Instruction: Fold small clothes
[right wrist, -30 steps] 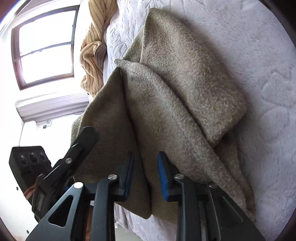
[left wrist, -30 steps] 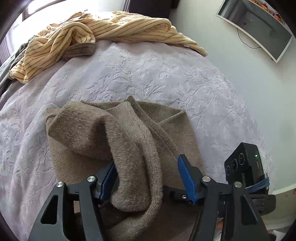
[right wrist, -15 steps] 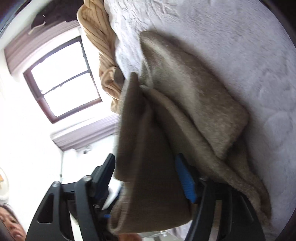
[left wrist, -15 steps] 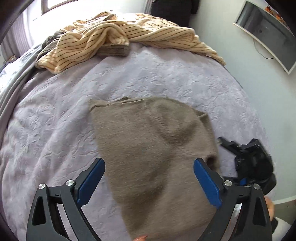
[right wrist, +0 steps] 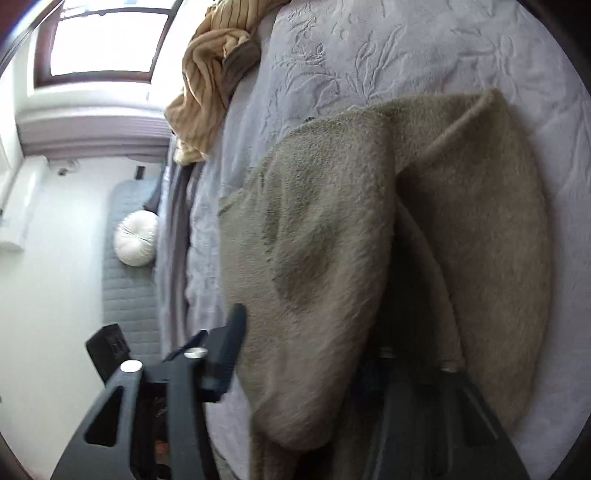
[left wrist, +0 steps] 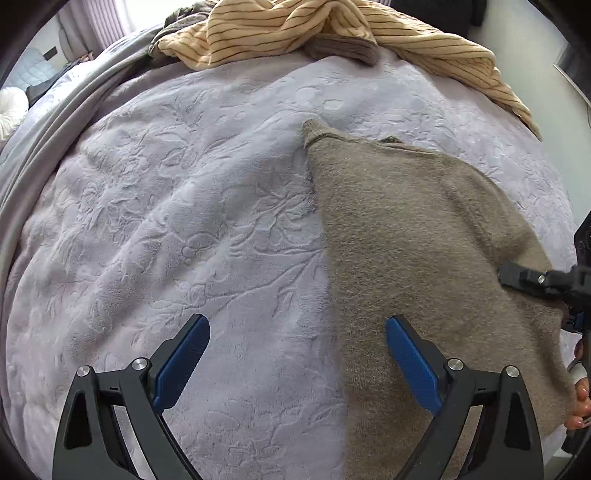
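A taupe knit garment (left wrist: 413, 229) lies on the right of a lilac embossed bedspread (left wrist: 184, 221), its left edge straight, its near right part bunched in a thick fold. The left gripper (left wrist: 297, 323) hovers over that left edge, fingers spread wide and empty. The right gripper (right wrist: 317, 332) has just been closing its fingers with the fold between them (cloth covers one finger, so I cannot tell whether they pinch it). Likely risks: the fold slips free, or the left fingers catch the plush bedspread together with the edge. A striped top (left wrist: 295, 33) lies far off.
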The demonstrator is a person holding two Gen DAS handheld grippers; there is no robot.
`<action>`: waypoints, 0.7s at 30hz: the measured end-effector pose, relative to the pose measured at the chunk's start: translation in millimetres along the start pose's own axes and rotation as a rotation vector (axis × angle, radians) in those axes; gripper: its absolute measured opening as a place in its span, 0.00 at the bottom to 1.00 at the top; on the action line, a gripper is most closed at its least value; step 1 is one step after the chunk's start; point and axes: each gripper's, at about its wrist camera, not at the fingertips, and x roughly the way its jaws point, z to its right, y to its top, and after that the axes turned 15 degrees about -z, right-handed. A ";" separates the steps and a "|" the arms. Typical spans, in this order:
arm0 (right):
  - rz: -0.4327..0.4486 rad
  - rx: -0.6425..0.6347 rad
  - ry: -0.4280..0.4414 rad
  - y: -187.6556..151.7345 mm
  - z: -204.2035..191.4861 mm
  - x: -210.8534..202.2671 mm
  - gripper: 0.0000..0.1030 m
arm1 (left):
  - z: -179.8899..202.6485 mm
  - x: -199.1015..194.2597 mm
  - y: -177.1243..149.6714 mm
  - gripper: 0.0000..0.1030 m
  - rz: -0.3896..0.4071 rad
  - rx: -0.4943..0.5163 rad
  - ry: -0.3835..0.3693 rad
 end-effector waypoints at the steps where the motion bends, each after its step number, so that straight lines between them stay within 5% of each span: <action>1: -0.005 -0.015 -0.031 7.2 -3.9 1.9 0.15 | -2.3 0.5 1.1 0.94 0.001 -0.015 -0.011; 8: 0.171 -0.201 -0.115 4.6 -54.5 -47.2 0.14 | 27.3 -17.3 -1.5 0.94 0.061 0.088 -0.038; 14: 0.137 -0.029 -0.150 16.4 16.5 -46.2 0.15 | 52.7 8.3 -2.1 0.95 0.012 0.127 -0.039; 16: 0.110 0.062 -0.134 15.5 45.1 -38.9 0.28 | 51.6 11.8 -3.1 0.95 0.005 0.123 -0.046; 18: 0.134 0.106 -0.079 8.3 55.9 -42.9 0.29 | 47.7 9.4 -3.8 0.95 0.005 0.124 -0.049; 21: 0.159 0.094 -0.162 -6.0 52.3 -58.0 0.30 | 44.2 3.0 -5.7 0.95 0.002 0.144 -0.033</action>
